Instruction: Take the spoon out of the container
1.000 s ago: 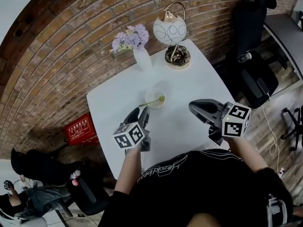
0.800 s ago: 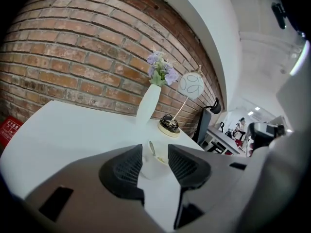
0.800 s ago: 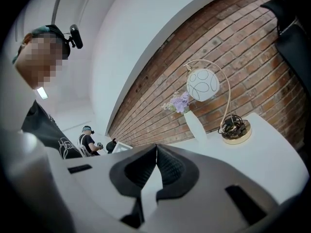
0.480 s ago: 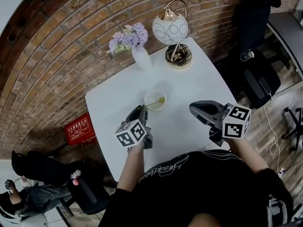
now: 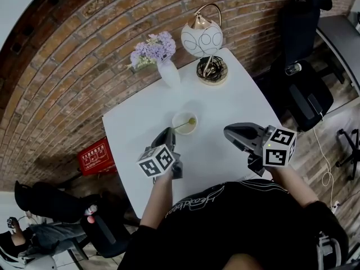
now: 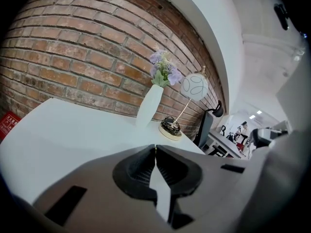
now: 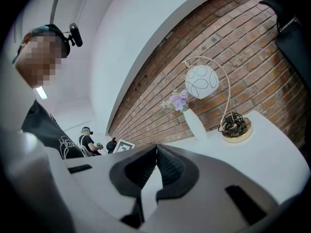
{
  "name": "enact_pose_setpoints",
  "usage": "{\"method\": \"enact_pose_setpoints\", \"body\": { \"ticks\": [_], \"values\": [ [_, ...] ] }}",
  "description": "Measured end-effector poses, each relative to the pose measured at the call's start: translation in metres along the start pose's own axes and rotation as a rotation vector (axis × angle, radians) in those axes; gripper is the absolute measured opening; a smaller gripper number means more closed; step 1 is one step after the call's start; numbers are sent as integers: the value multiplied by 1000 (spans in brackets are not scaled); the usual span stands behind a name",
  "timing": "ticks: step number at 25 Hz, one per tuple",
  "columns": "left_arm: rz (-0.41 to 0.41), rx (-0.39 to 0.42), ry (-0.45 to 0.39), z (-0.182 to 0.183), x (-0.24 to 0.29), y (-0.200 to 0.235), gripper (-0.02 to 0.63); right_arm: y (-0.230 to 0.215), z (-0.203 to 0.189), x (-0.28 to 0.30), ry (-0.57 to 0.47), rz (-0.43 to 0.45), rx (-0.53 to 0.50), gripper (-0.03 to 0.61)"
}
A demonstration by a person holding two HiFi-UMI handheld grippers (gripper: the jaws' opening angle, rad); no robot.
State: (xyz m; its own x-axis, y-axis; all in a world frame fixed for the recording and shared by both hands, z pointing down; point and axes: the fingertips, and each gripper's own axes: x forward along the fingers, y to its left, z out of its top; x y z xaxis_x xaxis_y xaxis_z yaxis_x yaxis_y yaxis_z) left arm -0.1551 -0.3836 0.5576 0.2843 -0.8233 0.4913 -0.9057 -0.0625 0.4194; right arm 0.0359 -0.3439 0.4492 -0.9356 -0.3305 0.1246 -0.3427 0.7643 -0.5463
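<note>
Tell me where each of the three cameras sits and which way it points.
Head view: on the person's head, steeply down at the white square table; shows the black-shirted torso, the left gripper, the right gripper.
Left gripper view: on that gripper, along its shut jaws across the table toward the red brick wall.
Right gripper view: likewise, shut jaws, same wall.
Both gripper views share the white vase of purple flowers and the globe lamp.

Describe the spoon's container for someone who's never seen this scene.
Find the white table by the brick wall. Nearer the person than the vase and lamp sits the container, a low pale round bowl, the only thing holding a spoon.
</note>
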Motion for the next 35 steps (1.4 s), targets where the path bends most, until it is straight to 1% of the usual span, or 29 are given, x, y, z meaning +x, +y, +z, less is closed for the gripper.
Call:
{"method": "enact_pose_setpoints", "body": {
  "ticks": [6,11,17,20,26,29,32,35],
  "values": [
    [-13,7,-8,3,-4,-7,8,4,-3,-1,5,11,-4,-3],
    [-16,15,-20,5,-9,-12,8,10,-6,-4,1,19,12,-3],
    [-11,50,-51,15,-21,-20,8,21,-6,-12,-9,26,4,-3],
    [-11,54,-67,19,-29,-24,8,26,-5,-16,-14,33,4,-3],
    [-16,73,-124,38,-54,-37,8,38,4,-19,-28,51,-31,-3],
    [-19,95,-158,48,-70,-47,8,44,12,-21,-40,58,-51,-3],
    [-38,107,-184,59,-88,-59,8,50,20,-20,-56,67,-71,-3],
    [-63,135,-202,68,-107,-73,8,56,23,-20,-67,81,-82,-3]
  ]
}}
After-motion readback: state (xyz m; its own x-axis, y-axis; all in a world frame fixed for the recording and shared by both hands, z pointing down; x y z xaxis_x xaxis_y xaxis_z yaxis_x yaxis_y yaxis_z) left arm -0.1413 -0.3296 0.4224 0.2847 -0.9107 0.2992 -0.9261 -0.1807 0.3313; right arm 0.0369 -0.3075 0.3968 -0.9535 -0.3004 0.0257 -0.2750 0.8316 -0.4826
